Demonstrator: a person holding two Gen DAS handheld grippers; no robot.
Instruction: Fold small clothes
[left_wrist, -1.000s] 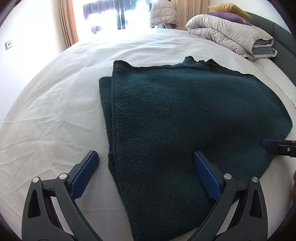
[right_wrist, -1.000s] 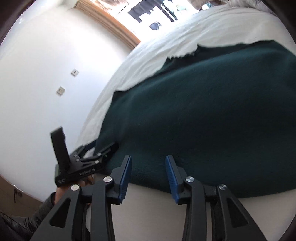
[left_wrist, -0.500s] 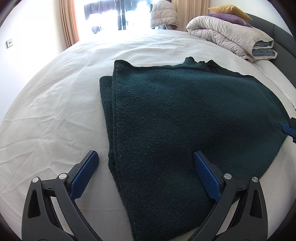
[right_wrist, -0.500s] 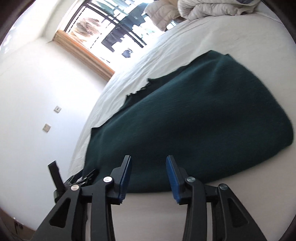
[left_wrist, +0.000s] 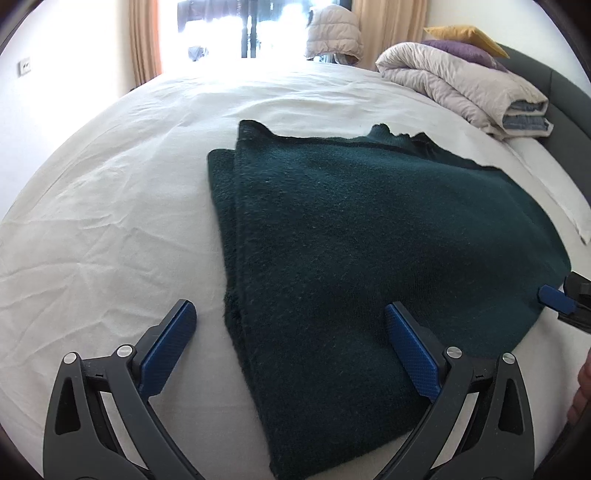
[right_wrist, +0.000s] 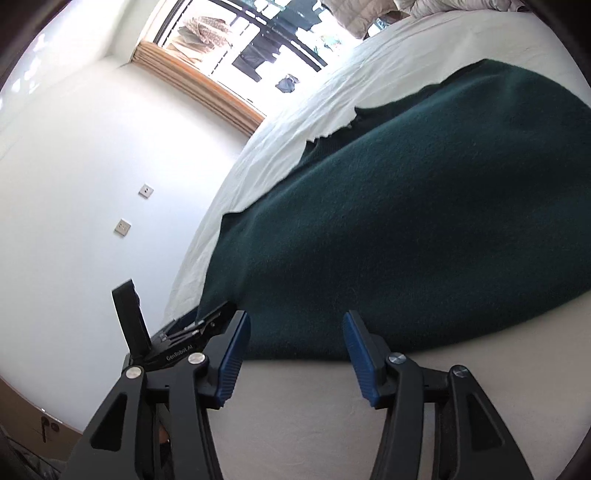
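A: Here, the green garment (left_wrist: 369, 258) lies flat on the white sheet (left_wrist: 110, 221), doubled over, its stacked edges showing at the left. The left gripper (left_wrist: 288, 343) stands wide open over the near left corner, one pad on the bare sheet side, the other above the cloth, gripping nothing.

B: And the right gripper (right_wrist: 295, 350)?

A: About half open, its jaws having just been opening, nothing between them; the pads sit just short of the near hem. In the left view one blue fingertip (left_wrist: 552, 297) shows at the garment's right edge.

B: What is the likely failure?

A: Probably a partial pinch. The left edge is layered, so a shallow bite could take only the top layer and pull the earlier fold apart.

B: Other risks?

A: The knit looks thick and limp, so uneven lifting by the two sides would skew the next fold. A low pad could also catch the sheet along with the cloth and drag wrinkles under it. The folded duvet (left_wrist: 465, 88) lies well apart and poses no obstruction
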